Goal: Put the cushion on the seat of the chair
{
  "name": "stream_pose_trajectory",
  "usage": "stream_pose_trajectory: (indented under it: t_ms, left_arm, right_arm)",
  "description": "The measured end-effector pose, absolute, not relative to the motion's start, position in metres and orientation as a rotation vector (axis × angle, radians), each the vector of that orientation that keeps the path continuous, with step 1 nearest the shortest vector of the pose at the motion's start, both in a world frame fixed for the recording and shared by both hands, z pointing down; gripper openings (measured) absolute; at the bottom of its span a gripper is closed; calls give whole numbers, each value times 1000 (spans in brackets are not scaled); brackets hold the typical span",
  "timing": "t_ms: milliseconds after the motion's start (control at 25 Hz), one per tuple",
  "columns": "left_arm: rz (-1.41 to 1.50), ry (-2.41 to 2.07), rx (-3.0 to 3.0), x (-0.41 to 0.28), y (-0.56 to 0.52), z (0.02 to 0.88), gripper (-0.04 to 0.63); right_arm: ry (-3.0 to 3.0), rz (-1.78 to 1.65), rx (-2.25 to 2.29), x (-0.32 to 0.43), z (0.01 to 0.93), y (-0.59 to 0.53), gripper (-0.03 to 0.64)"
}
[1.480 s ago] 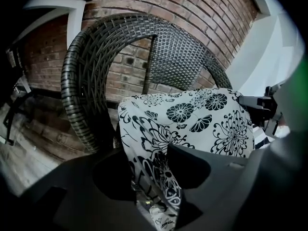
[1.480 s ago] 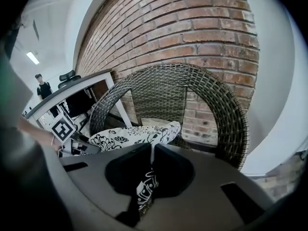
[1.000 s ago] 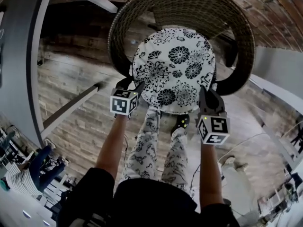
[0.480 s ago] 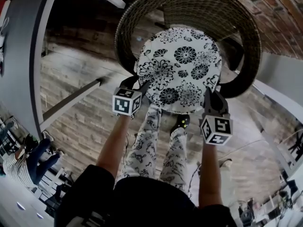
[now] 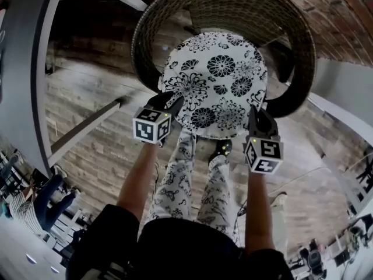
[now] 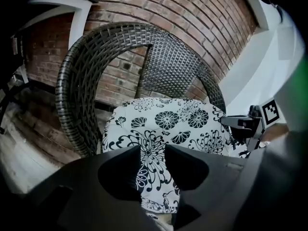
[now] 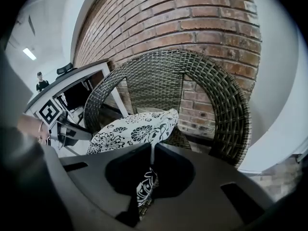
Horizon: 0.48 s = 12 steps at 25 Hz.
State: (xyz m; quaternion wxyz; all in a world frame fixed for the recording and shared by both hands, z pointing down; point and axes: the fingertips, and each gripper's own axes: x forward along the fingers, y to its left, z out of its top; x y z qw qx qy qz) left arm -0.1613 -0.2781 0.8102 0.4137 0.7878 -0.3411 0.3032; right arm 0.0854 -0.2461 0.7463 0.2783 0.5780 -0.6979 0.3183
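Observation:
A round white cushion [image 5: 215, 83] with black flowers lies over the seat of the dark wicker chair [image 5: 291, 34], its front edge overhanging towards me. My left gripper [image 5: 169, 104] is at the cushion's front-left edge. Its jaws are closing, and in the left gripper view the left gripper [image 6: 153, 150] has a flat strip of cushion [image 6: 168, 124] between them. My right gripper [image 5: 256, 112] is at the front-right edge. In the right gripper view the right gripper [image 7: 152, 148] is shut on a thin fold of the cushion [image 7: 134, 129] in front of the chair [image 7: 226, 105].
The chair [image 6: 77, 81] stands against a brick wall [image 6: 192, 23], with a white wall to its right. A white table frame [image 5: 87, 130] runs along the left. My legs [image 5: 186, 174] stand just before the chair. People [image 5: 35, 203] sit at the lower left.
The left gripper has lifted slightly at the cushion's edge and the right has sunk a little. The cushion stays over the seat.

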Motion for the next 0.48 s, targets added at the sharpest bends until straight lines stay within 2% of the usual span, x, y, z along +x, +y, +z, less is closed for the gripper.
stream_pose_trajectory:
  t_ms: [280, 480]
  left_arm:
    - [720, -890, 2063, -149, -294, 792, 17]
    - [687, -845, 2094, -140, -295, 786, 6]
  right_arm:
    - [-1812, 851, 1533, 100, 764, -242, 11]
    - [-1745, 861, 1524, 110, 781, -234, 17]
